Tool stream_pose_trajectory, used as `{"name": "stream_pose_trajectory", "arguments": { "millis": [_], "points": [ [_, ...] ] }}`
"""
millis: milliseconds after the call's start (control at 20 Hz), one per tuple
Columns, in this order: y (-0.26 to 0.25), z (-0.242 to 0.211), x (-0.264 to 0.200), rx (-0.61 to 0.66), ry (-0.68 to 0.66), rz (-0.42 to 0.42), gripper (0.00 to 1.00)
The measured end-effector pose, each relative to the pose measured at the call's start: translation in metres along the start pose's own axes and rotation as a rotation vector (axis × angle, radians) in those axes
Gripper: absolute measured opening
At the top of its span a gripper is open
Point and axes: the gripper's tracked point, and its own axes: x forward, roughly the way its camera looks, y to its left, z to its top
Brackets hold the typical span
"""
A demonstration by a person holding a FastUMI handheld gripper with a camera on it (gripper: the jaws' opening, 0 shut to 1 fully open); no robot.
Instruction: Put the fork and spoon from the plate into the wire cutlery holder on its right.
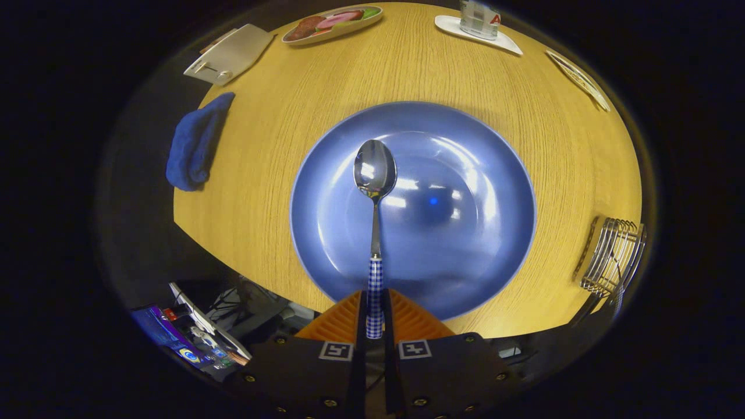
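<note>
My gripper (374, 317) is shut on the checked blue-and-white handle of a metal spoon (375, 192). The spoon sticks straight out ahead of the fingers, its bowl hanging above the blue plate (465, 244). Nothing else lies on the plate's shiny surface. The wire cutlery holder (614, 256) stands on the wooden table to the right of the plate, near the table's edge. A checked handle pokes out of the holder at its near side, small and hard to make out.
A blue cloth (195, 142) lies to the left of the plate. Beyond it are a grey flat device (230, 55), an oval dish of food (332, 24) and a white coaster with a glass (477, 26). A small patterned dish (579, 78) sits far right.
</note>
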Motion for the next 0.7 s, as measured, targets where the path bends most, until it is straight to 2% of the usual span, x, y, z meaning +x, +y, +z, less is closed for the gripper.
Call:
{"name": "stream_pose_trajectory", "arguments": {
  "millis": [150,500,600,650,700],
  "points": [
    [-0.016,0.004,0.004,-0.050,-0.011,-0.068,0.14],
    [-0.007,-0.004,0.021,-0.082,0.016,-0.099,0.14],
    [-0.005,0.005,0.024,-0.068,-0.035,-0.100,0.14],
    [-0.009,0.004,0.022,-0.083,-0.026,-0.125,0.04],
    [-0.011,0.002,0.020,-0.095,-0.030,-0.123,0.04]
  ]
}}
